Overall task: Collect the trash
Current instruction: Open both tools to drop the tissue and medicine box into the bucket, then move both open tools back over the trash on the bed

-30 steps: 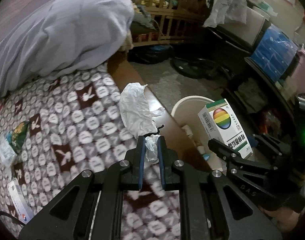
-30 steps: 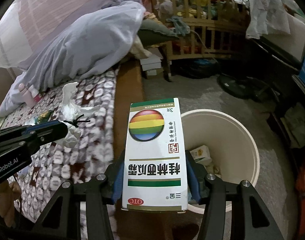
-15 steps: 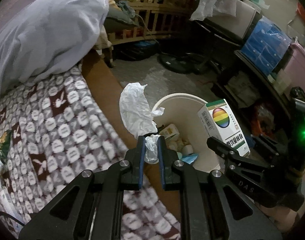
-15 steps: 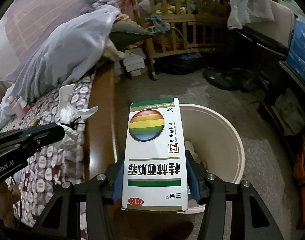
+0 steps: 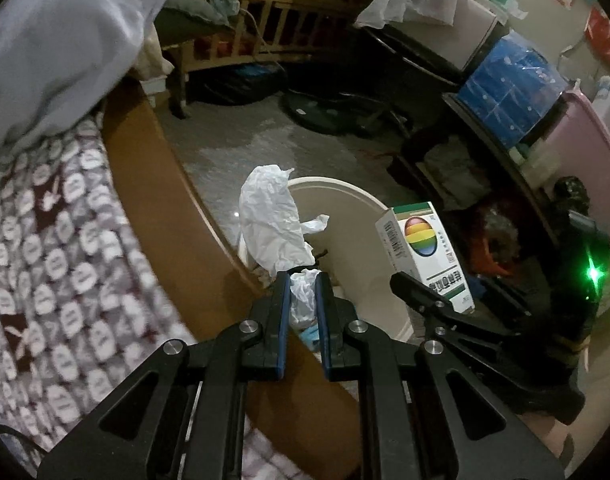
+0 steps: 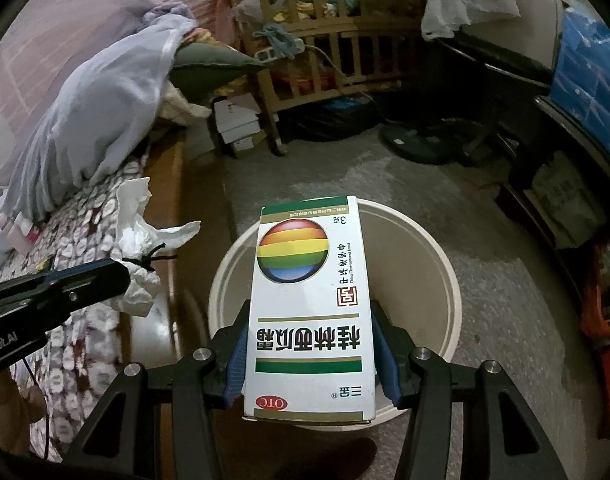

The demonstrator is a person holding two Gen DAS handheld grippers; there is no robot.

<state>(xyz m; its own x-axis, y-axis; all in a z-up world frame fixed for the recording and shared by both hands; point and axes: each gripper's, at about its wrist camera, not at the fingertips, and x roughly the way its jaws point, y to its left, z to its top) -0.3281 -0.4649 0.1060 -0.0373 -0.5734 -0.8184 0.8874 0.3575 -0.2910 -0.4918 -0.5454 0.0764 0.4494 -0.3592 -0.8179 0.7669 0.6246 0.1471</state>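
Left wrist view: the left tongs [image 5: 303, 280], with blue-padded black fingers, are clenched on a crumpled white tissue [image 5: 271, 220]. The tissue rises above the fingertips and hangs over the near rim of a round cream plastic waste bucket [image 5: 345, 188] that stands on the grey floor [image 5: 241, 148]. A thin black twist of thread lies against the tissue just above the pads. To the left runs the brown wooden edge of a bed [image 5: 153, 176], covered by a maroon-and-white patterned blanket [image 5: 49, 232], with a pale blue bundle of cloth [image 5: 61, 40] at its far end.

Right wrist view: the right tongs [image 6: 311, 344] grasp a white cardboard medicine box with a rainbow-striped sphere and green bands [image 6: 311, 300]. The pads press on its two long sides, and its print reads upside down. The box is held above the mouth of the cream bucket [image 6: 429, 248], with its far end toward the bucket's far rim. In the left wrist view the same box [image 5: 425, 248] appears at the right of the bucket, tilted. A wooden slatted cot [image 6: 333, 32] piled with clothes stands across the floor. Blue-wrapped packages [image 5: 509, 88] sit on dark shelving at the right.
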